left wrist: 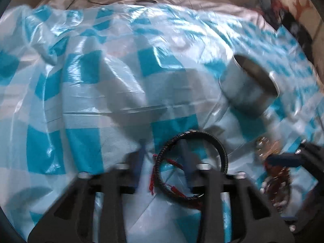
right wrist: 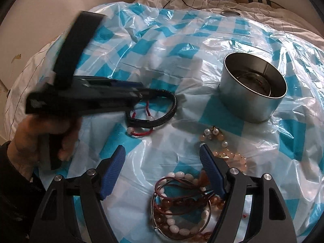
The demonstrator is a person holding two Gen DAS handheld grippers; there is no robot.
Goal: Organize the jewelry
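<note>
Left wrist view: the left gripper [left wrist: 164, 162] points steeply down over the black bracelet [left wrist: 192, 162], which lies on the checked sheet [left wrist: 101, 93] at 6 o'clock in the frame. The jaws stand narrow, only slightly apart; blur hides the pads, so whether they touch the braid cannot be told, though one side of the loop appears to sit between them. The tin [left wrist: 249, 85] stands at 2 o'clock, well apart from the bracelet. For a sound pick, pinch one strand of the braid and not the red cord [left wrist: 154, 174] tangled with it, then lift straight up before carrying toward the tin. Right wrist view: the right gripper [right wrist: 162, 174] has its jaws wide apart and holds nothing; the bead pile [right wrist: 182, 202] lies partly between and below its fingers, at 6 o'clock. The tin [right wrist: 253, 93] sits at 2 o'clock, upright and open, with something already inside. The left gripper [right wrist: 129, 93] meets the black bracelet [right wrist: 162, 109] at 10 o'clock. Keep the right gripper clear of the left gripper's path to the tin.
</note>
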